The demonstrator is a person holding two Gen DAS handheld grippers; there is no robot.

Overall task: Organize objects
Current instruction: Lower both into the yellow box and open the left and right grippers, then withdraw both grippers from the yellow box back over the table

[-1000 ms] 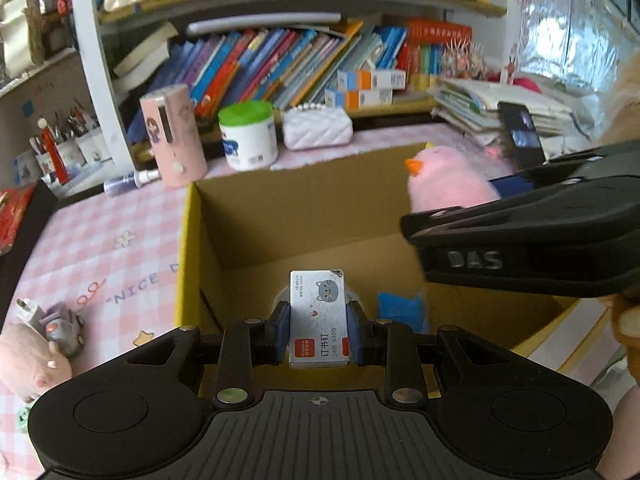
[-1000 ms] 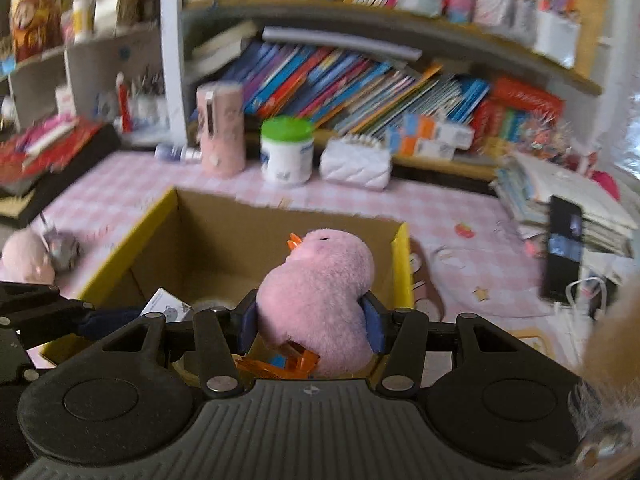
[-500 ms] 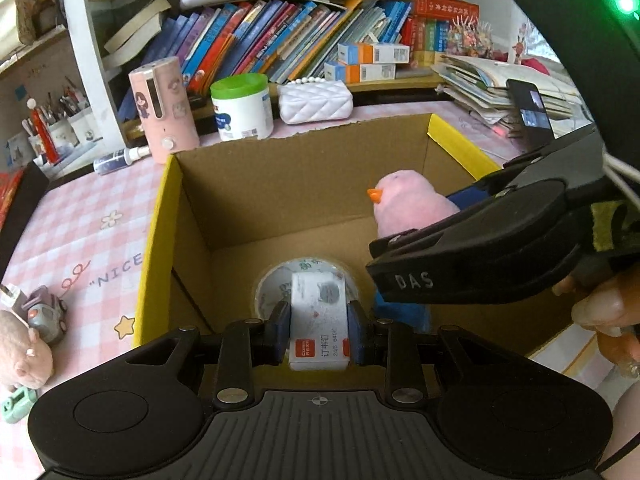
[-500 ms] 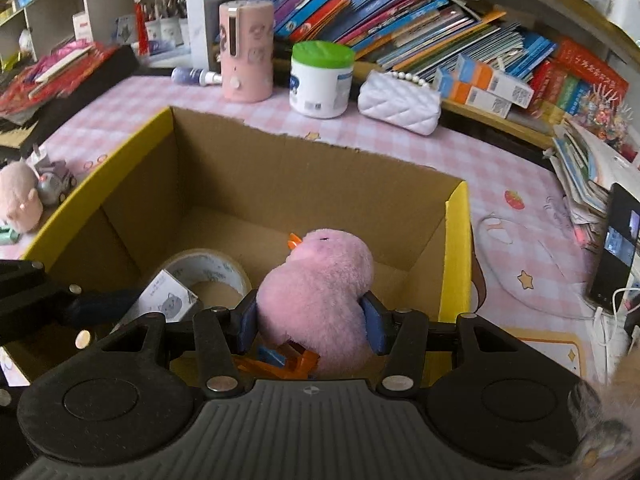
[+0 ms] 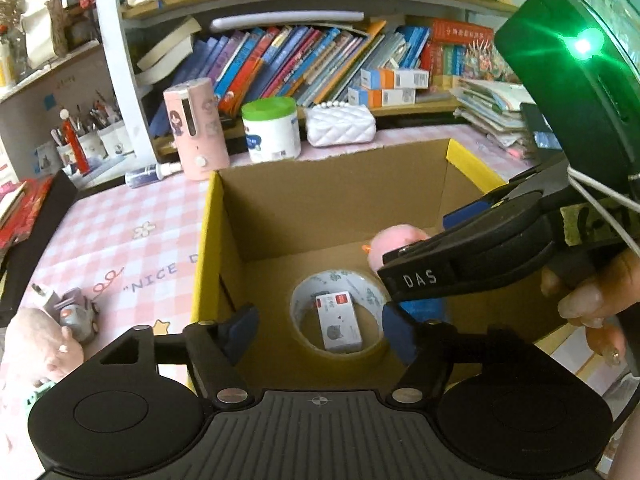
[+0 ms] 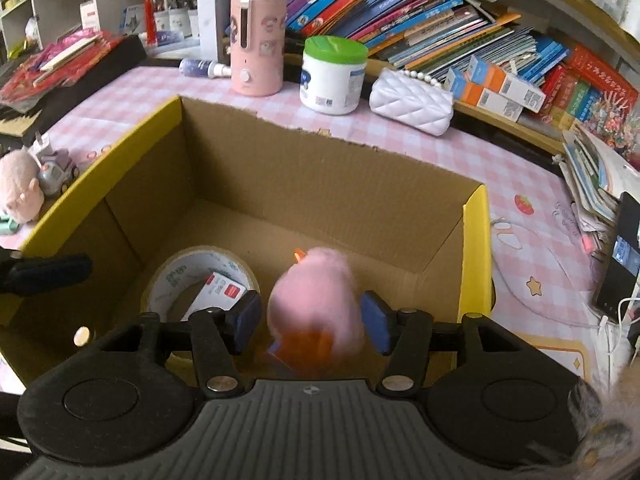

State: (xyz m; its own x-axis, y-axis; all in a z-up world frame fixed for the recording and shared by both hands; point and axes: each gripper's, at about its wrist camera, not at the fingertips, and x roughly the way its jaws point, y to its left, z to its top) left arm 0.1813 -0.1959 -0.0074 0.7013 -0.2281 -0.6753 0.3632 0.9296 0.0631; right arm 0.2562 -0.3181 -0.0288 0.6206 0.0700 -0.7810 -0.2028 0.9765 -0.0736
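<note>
Looks like the drop-off step of the tidy-up is being wrapped up here, with the cardboard box used as the bin for everything.

Biggest thing inside is the pink plush bird, blurred, seen low in the box toward its right wall. The right gripper is parted wide around it, the fingers just off each side, so it's judged as released, though contact can't be fully ruled out given the blur.

Next, the tape roll is lying flat on the box floor near the left wall, and the small staples box is sitting inside its ring. The left gripper is spread wide above it, nothing held.

For the next move, both grippers probably need to be lifted straight out of the box, then something left outside it gets picked, like the plush pig and toy car beyond the box's left wall.
</note>
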